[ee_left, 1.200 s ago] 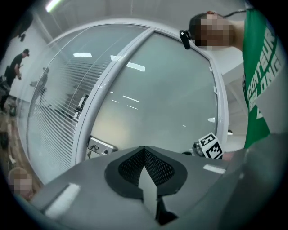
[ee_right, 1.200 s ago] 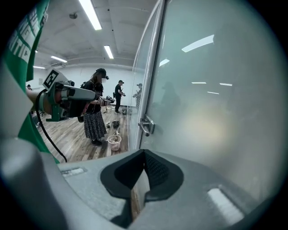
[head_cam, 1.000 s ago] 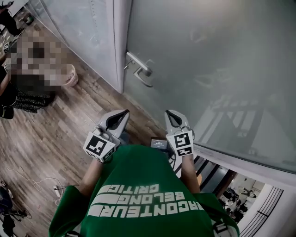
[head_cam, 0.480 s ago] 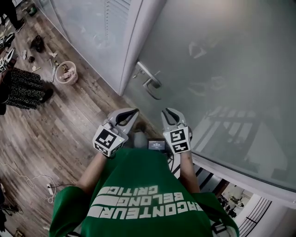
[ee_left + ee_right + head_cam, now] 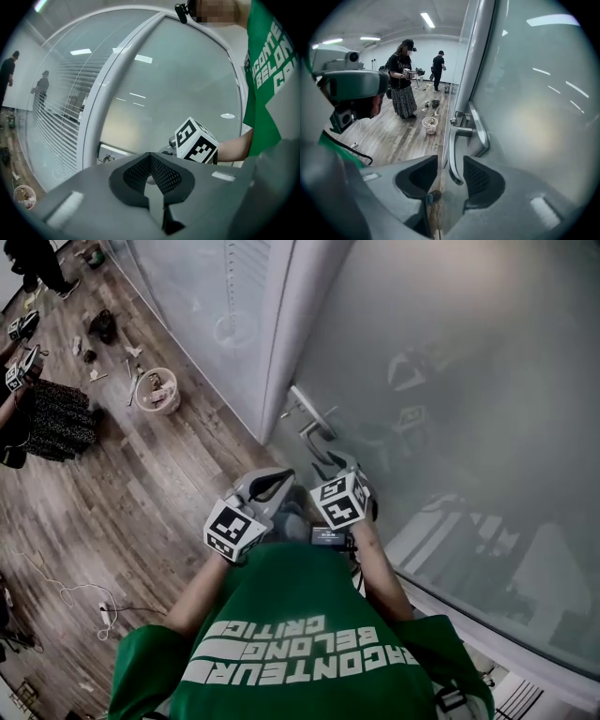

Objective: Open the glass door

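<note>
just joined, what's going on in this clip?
A person in a green shirt stands at a frosted glass door with a gripper in each hand. The right gripper has reached the lever handle. Its jaws have just been opening and now stand on either side of the lever's free end, not yet clamped on it. The left gripper is shut and empty, held beside it. The door looks closed.

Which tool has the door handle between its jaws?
The right tool: its jaws have just been opening and now straddle the door handle without gripping. The left tool is shut and empty.
</note>
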`<state>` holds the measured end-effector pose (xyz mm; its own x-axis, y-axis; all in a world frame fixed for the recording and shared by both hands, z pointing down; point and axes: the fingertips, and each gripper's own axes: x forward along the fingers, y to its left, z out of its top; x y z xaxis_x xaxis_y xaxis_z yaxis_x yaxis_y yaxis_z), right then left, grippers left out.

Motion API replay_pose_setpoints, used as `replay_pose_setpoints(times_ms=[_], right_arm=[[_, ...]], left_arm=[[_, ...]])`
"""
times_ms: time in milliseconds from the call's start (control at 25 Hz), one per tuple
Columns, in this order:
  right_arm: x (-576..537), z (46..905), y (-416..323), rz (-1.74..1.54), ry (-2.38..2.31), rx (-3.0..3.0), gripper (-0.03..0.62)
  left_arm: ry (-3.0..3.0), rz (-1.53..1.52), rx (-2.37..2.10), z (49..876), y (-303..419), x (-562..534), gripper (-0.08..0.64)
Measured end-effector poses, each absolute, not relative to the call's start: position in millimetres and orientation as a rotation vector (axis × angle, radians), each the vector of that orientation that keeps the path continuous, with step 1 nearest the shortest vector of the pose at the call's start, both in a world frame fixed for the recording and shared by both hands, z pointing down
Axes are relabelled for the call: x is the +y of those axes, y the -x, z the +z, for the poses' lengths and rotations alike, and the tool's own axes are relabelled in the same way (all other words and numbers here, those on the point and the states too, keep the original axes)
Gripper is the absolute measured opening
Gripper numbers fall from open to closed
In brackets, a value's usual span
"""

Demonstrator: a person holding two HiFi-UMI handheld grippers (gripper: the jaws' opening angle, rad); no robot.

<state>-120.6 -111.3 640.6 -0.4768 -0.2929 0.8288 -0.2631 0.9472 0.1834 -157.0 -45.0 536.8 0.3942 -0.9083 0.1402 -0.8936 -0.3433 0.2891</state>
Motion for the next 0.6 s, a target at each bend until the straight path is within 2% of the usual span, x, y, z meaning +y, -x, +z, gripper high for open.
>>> replay_pose_setpoints(times_ms=[600], right_arm=[[-109,689,174,0.208,-0.189,-1.980,0.167]], left_arm=[[-2.238,-0.038,-1.662,537,174,-39,0.017]])
